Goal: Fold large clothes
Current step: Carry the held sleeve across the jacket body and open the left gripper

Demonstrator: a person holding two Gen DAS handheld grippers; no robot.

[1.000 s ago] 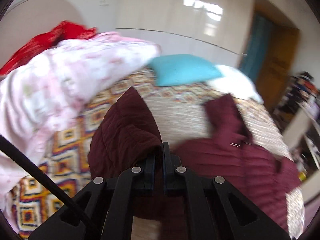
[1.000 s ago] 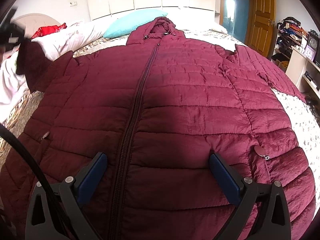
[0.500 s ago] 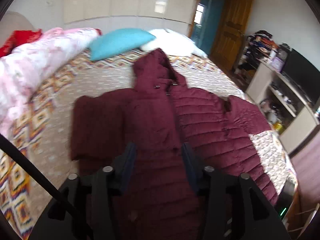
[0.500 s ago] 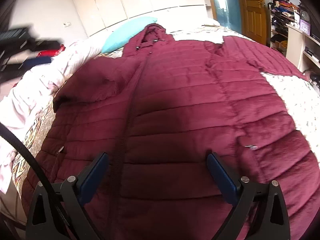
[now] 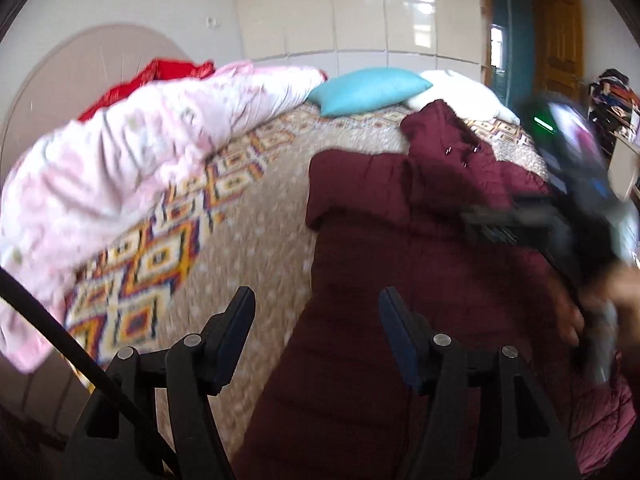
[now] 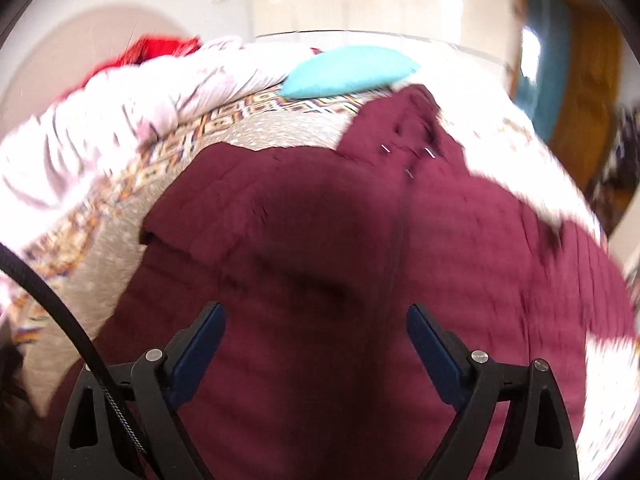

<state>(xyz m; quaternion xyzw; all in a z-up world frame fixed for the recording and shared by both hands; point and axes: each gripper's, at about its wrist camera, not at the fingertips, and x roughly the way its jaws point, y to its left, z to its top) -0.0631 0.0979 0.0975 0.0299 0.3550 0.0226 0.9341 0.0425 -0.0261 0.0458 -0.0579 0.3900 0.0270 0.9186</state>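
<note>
The maroon quilted hooded jacket (image 6: 360,264) lay front-up on the bed, hood (image 6: 404,120) toward the pillows, zip running down its middle. Its left sleeve (image 6: 240,200) was folded in across the chest, the doubled edge showing as a raised flap near the left side seam. The other sleeve ran off toward the right of the frame, blurred; I could not tell how it lay.

My left gripper (image 5: 316,340) hung above the jacket's left edge, fingers spread wide with nothing between them. My right gripper (image 6: 316,344) hovered over the lower chest, also spread and empty. In the left view it showed only as a dark smear at the right edge (image 5: 568,216).

Judgement: the first sleeve fold was done and the second not yet begun. The next move called for the right claw to go to the far sleeve's cuff, pinch it and carry it across the chest, then halve the body lengthwise or bottom to hood.

Round about: patterned bedspread (image 5: 192,248) under the jacket, a pink floral quilt (image 5: 140,152) heaped along the left, a turquoise pillow (image 5: 368,92) at the head with a white pillow (image 5: 460,88) beside it, red cloth (image 5: 160,76) behind the quilt.
</note>
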